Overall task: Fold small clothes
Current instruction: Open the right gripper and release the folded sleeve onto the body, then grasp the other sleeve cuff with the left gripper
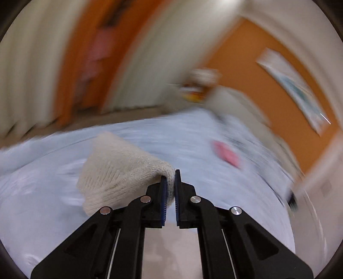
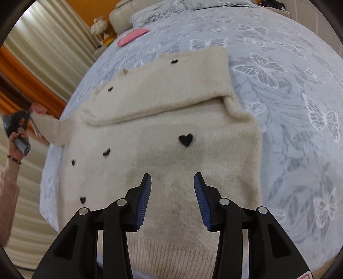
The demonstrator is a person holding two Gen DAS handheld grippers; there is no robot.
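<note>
A cream knit sweater (image 2: 163, 120) with small black hearts lies flat on the blue bed cover (image 2: 289, 85). One sleeve (image 2: 163, 85) is folded across its upper part. My right gripper (image 2: 172, 182) is open and empty, hovering over the sweater's lower half near the ribbed hem. My left gripper (image 1: 170, 182) is shut on the ribbed cuff (image 1: 120, 169) of the other sleeve and holds it lifted; it also shows at the left edge of the right wrist view (image 2: 32, 115), pulling that sleeve (image 2: 53, 131) out sideways. The left wrist view is motion-blurred.
A pink item (image 2: 131, 36) lies on the bed beyond the sweater, also in the left wrist view (image 1: 227, 153). A beige headboard (image 2: 124, 15), striped curtains (image 2: 53, 51) and orange walls (image 1: 253, 70) surround the bed. The bed edge runs along the left.
</note>
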